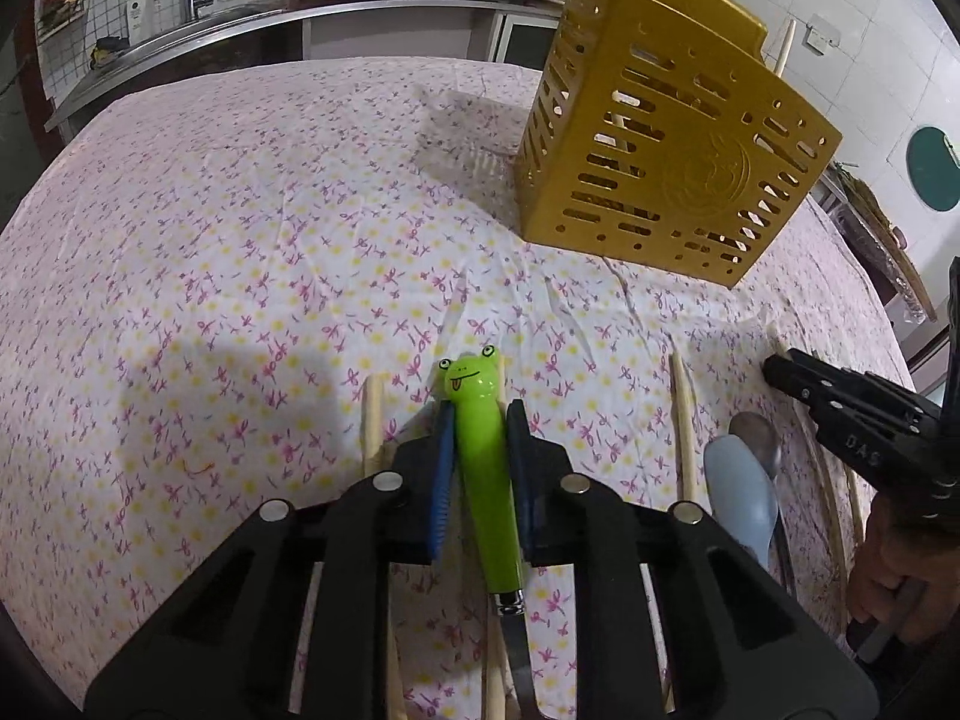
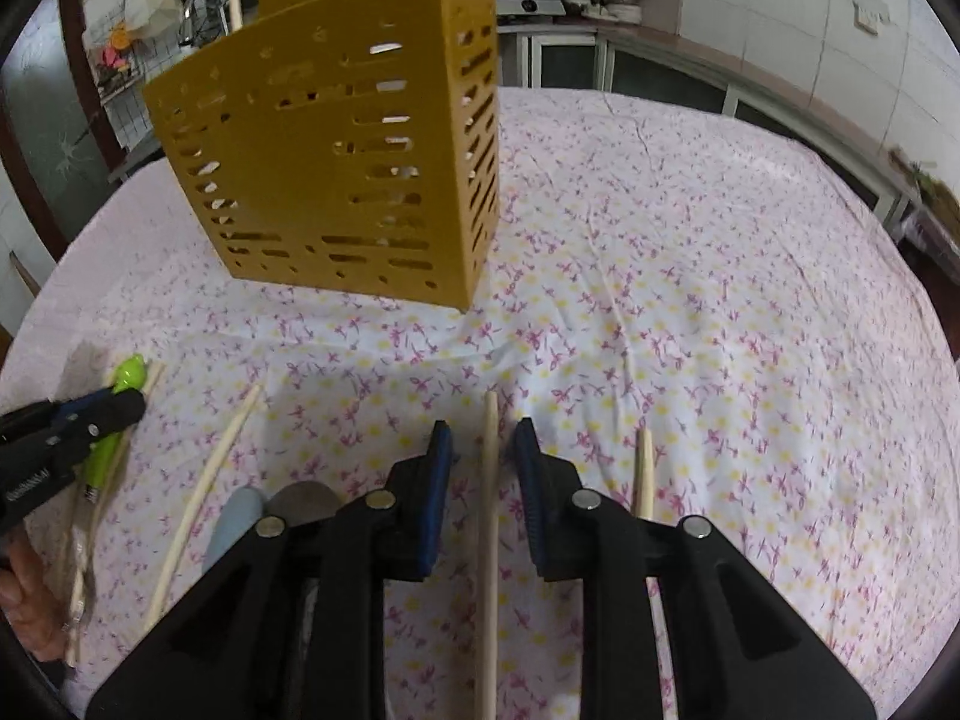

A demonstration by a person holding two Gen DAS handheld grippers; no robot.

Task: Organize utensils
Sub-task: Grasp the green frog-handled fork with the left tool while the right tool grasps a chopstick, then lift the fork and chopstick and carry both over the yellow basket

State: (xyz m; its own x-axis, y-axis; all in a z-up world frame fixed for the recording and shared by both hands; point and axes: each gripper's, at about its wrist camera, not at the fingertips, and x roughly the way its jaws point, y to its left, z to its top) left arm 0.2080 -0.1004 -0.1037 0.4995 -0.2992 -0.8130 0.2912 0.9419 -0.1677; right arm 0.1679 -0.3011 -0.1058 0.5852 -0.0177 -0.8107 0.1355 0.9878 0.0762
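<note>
Closing in on two utensils at once, I have the left gripper point(image 1: 480, 420) astride the green frog-handled utensil point(image 1: 483, 468), which lies flat on the flowered bench point(image 1: 210, 252). Its jaws stand narrow, the blue pads just beside the handle on both sides; the left pad looks to be touching, though I cannot tell whether the grip is firm yet. The right gripper point(image 2: 483, 438) straddles a wooden chopstick point(image 2: 489, 510), jaws narrow but with a clear gap either side of the stick, so nothing is held there. The yellow slotted holder point(image 2: 336, 180) stands upright farther up the bench, well apart from both, already with sticks poking from its top. More chopsticks point(image 2: 204, 480) and a pale blue spoon point(image 1: 741, 492) lie between the two grippers. To do this well, I judge the left jaws should pinch the handle near its middle so it lifts level, and the right should sink until the pads flank the thin stick fully before closing, or it may roll out
</note>
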